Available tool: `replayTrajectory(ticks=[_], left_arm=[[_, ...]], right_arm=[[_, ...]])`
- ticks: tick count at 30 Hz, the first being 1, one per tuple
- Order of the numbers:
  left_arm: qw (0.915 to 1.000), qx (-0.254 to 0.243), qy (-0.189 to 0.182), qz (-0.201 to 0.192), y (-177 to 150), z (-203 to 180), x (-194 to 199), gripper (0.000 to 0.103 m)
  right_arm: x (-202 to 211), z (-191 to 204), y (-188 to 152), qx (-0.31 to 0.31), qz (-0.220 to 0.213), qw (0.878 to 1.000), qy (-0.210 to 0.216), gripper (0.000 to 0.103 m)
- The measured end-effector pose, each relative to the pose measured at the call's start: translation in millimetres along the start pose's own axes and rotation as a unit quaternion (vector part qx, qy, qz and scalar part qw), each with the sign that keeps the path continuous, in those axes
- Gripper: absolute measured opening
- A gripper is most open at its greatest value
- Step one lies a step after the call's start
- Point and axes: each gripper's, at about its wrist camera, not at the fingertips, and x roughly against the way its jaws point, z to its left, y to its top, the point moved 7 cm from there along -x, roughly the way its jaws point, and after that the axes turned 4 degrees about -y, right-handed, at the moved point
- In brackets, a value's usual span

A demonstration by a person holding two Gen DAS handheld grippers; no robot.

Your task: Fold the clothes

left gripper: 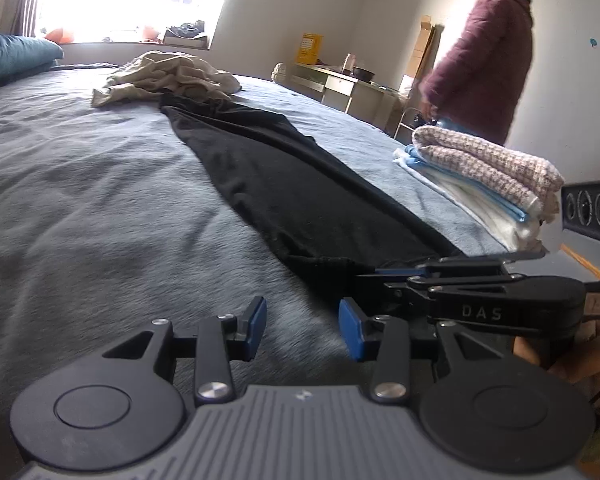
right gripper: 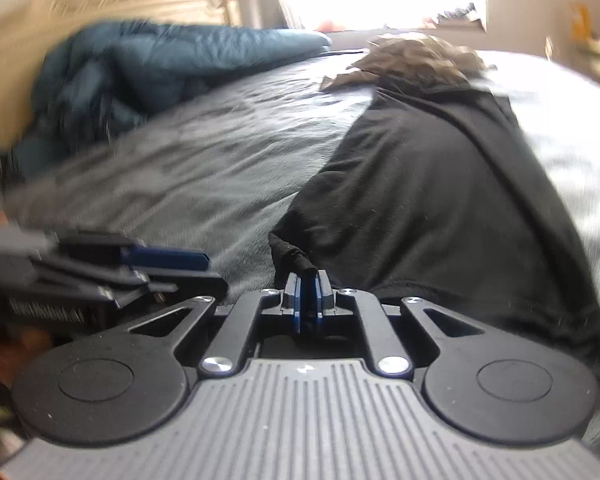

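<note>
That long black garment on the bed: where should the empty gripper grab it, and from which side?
At the near hem of the black garment, left of where the right gripper already pinches it. The left gripper stands open over bare bedspread beside that edge. Coming in low from the bed's near side looks best, since the cloth lies flat, stretching away.

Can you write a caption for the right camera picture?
Right tool shut on the black garment's edge on the grey bed.

One black garment (left gripper: 284, 184) lies on one bed (left gripper: 80, 184); one crumpled beige heap (left gripper: 168, 76) at twelve o'clock, one folded stack (left gripper: 484, 184) at three. Two grippers, left gripper (left gripper: 302, 328) and right gripper (right gripper: 307, 300). One person (left gripper: 488, 64).
</note>
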Motion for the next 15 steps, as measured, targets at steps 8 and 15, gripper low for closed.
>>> replayTrajectory(ticks=[8, 15], left_arm=[[0.9995, 0.008, -0.029, -0.004, 4.8, -6.9, -19.4, 0.034], [0.9987, -0.006, -0.050, -0.003, 1.7, -10.9, -23.6, 0.034]], right_arm=[[-0.4, -13.2, -0.1, -0.055, -0.002, 0.998, 0.024, 0.005], [-2.3, -21.9, -1.4, -0.088, 0.000, 0.995, 0.049, 0.006]])
